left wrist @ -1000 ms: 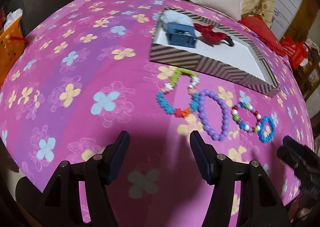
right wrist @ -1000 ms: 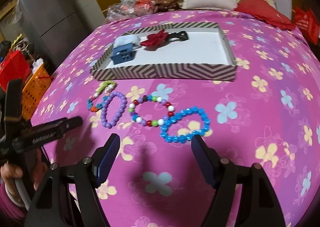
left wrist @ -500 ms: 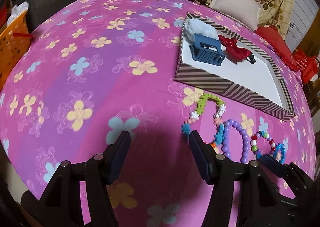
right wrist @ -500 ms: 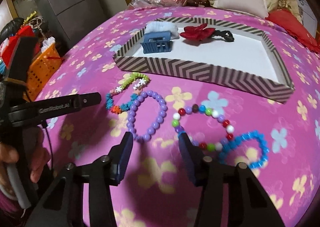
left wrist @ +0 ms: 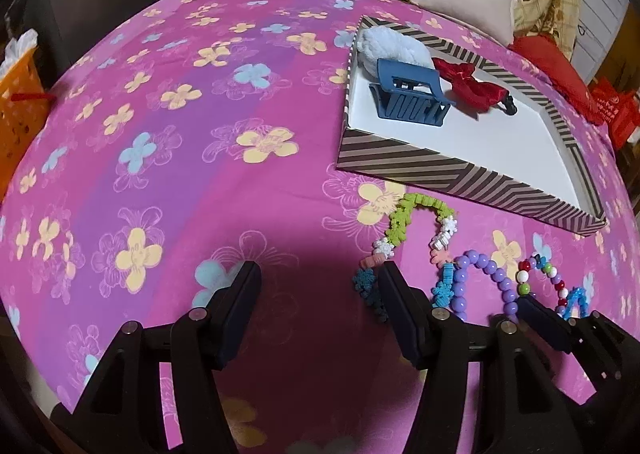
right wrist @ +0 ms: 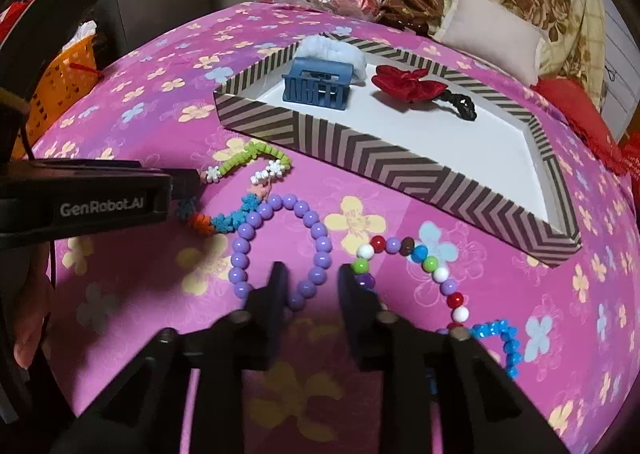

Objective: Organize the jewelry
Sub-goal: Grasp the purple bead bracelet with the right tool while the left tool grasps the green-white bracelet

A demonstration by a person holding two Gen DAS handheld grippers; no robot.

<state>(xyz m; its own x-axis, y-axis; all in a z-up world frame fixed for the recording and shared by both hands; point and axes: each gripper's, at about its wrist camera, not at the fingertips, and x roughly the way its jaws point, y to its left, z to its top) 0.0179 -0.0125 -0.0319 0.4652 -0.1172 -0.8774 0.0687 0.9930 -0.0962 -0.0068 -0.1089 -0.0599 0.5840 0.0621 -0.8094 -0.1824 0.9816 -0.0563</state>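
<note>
My right gripper (right wrist: 310, 278) is narrowly open around the purple bracelet (right wrist: 280, 246) on the bedspread (right wrist: 160, 101); my left gripper (left wrist: 318, 290) gapes wide, touching the multicolored bracelet (left wrist: 412, 221).

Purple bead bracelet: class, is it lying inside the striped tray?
No, the purple bead bracelet lies on the pink cloth in front of the striped tray, outside its wall.

Purple bracelet (right wrist: 280, 250), pink flowered cloth (right wrist: 480, 294)
</note>
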